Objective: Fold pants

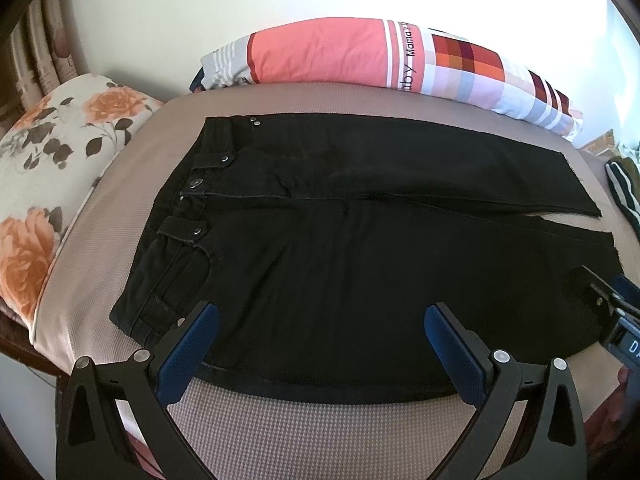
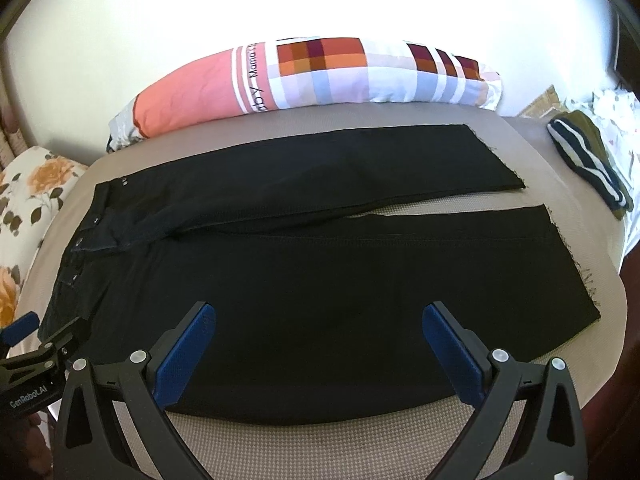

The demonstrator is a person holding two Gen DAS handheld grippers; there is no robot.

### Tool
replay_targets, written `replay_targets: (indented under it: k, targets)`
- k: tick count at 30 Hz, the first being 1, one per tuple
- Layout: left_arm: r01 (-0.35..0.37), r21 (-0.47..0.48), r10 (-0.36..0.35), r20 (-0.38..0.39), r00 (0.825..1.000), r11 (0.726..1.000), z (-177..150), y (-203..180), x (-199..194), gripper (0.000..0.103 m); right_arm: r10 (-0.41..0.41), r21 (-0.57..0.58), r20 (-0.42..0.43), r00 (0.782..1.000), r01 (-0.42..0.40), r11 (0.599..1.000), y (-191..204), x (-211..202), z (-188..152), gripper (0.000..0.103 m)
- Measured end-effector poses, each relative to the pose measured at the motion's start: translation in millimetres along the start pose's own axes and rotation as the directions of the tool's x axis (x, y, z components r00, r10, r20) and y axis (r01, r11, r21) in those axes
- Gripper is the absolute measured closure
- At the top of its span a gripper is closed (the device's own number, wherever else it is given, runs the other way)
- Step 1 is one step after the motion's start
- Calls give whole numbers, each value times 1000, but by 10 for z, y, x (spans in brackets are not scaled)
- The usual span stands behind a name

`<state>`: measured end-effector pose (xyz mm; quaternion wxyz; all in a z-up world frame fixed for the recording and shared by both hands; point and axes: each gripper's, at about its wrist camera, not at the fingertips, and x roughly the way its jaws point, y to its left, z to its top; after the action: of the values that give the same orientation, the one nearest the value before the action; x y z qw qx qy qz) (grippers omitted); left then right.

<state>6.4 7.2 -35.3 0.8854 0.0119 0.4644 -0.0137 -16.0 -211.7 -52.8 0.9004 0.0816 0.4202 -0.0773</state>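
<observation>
Lying flat on a beige mattress [image 1: 280, 432], black pants [image 1: 320, 248] spread out, waistband to the left, both legs running right, a thin gap between the hems. Left gripper [image 1: 320, 320] hovers over the near edge by the waist end, jaws wide apart, nothing held. Right gripper [image 2: 320, 320] hovers over the near leg, jaws likewise spread and empty. Pink-and-check pillow [image 1: 380, 56] lies along the far side, just beyond the pants. Floral pillow [image 1: 52, 160] sits at left. Striped garment [image 2: 584, 160] lies at right, apart from the hems.
</observation>
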Motion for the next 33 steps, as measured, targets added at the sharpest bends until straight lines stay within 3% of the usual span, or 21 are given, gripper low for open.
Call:
replay_targets:
  k: [13, 18, 22, 23, 26, 30, 33]
  targets:
    - [11, -8, -11, 17, 1000, 1000, 231, 160, 131, 1, 69, 35, 19, 997, -70, 997, -41, 34, 141, 0]
    - [20, -28, -18, 45, 999, 999, 495, 407, 215, 1, 89, 18, 43, 995, -90, 996, -78, 69, 221, 0]
    - [29, -82, -28, 11, 1000, 996, 781, 754, 376, 3, 144, 46, 45, 989, -146, 988, -121, 115, 316, 0]
    - [30, -98, -30, 7, 1000, 995, 842, 841, 414, 7, 154, 47, 50, 987, -156, 987, -121, 123, 341, 0]
    - [82, -135, -83, -4, 997, 987, 1076, 1133, 564, 21, 165, 69, 44, 985, -168, 983, -130, 191, 429, 0]
    - [166, -184, -168, 2, 986, 969, 1341, 1481, 773, 23, 223, 119, -7, 975, -220, 968, -150, 343, 523, 0]
    - [300, -234, -308, 4, 951, 925, 1519, 1748, 1007, 32, 232, 158, -30, 972, -225, 962, -150, 467, 576, 0]
